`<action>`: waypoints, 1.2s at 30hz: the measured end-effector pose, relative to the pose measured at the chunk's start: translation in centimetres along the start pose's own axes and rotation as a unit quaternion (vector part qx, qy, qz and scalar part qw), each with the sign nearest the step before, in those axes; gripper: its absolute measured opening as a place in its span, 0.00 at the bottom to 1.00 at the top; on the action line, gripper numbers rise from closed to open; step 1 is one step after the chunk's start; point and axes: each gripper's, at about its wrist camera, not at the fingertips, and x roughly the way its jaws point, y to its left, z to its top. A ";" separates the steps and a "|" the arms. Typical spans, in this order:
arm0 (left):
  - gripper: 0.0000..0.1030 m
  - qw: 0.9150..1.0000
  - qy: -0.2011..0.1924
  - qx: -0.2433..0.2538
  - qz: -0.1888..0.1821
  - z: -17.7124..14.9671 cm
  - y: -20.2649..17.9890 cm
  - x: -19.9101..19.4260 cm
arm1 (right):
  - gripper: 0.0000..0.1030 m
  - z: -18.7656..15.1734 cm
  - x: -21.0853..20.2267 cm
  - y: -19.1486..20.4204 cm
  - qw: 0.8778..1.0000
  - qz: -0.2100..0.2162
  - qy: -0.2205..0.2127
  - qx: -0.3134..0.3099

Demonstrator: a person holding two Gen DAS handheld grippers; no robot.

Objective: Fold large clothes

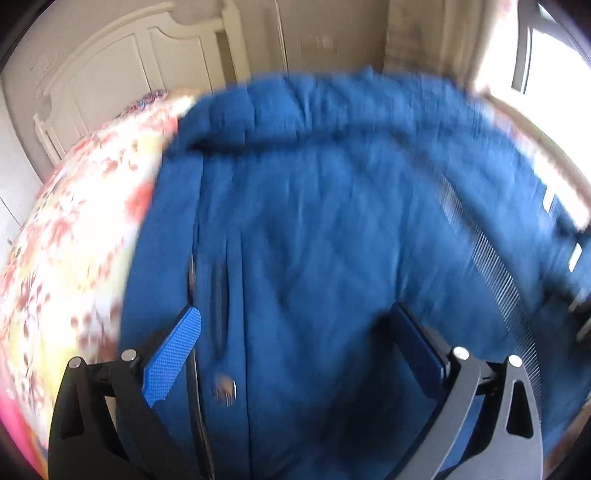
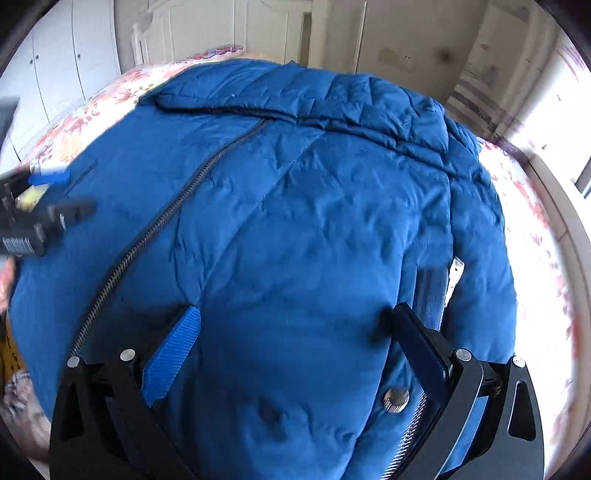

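A large blue quilted jacket [image 2: 295, 221] lies spread front-up on a floral bed, its collar at the far end and its zipper [image 2: 155, 225] running diagonally. It also fills the blurred left wrist view [image 1: 314, 240]. My right gripper [image 2: 295, 325] is open and empty just above the jacket's lower front, near a metal snap [image 2: 395, 400]. My left gripper [image 1: 295, 325] is open and empty over the jacket's lower left front, beside a pocket slit [image 1: 219, 302]. It also shows at the left edge of the right wrist view [image 2: 55, 199].
The floral bedsheet [image 1: 74, 229] shows left of the jacket and also on the right in the right wrist view [image 2: 535, 240]. A white headboard [image 2: 207, 26] and wardrobe doors stand beyond the bed. A bright window [image 1: 554, 66] is at the right.
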 end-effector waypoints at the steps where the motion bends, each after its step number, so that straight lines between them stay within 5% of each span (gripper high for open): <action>1: 0.98 1.000 -0.019 -0.015 -0.009 -0.9 0.5 -0.6 | 0.96 -0.2 -0.2 -0.1 1.000 0.005 0.003 0.007; 5: 0.98 1.000 -0.011 -0.025 0.001 -1.9 1.4 -2.1 | 0.95 -0.3 -1.4 1.2 0.999 -0.031 0.013 0.001; 8: 0.98 0.999 -0.034 -0.013 0.013 -3.9 0.8 -4.4 | 0.95 -1.6 -3.7 3.2 0.999 0.000 -0.022 -0.030; 11: 0.98 0.999 -0.042 -0.001 0.010 -6.2 0.4 -5.0 | 0.95 -3.7 -3.0 5.1 0.998 0.004 -0.008 -0.070; 15: 0.98 0.999 -0.039 -0.028 -0.015 -7.0 1.7 -4.9 | 0.95 -4.7 -3.4 3.5 0.999 0.034 -0.017 -0.032; 20: 0.98 0.998 -0.048 -0.035 0.017 -8.0 3.3 -6.6 | 0.95 -6.9 -7.6 1.5 0.998 -0.004 -0.040 -0.046; 27: 0.98 0.995 -0.050 -0.091 0.005 -11.7 6.8 -8.3 | 0.95 -13.0 -10.7 -6.1 0.996 -0.024 -0.040 0.074; 36: 0.98 0.993 -0.036 -0.105 -0.027 -16.2 7.7 -9.0 | 0.81 -19.9 -11.3 -7.9 0.986 0.059 -0.018 0.153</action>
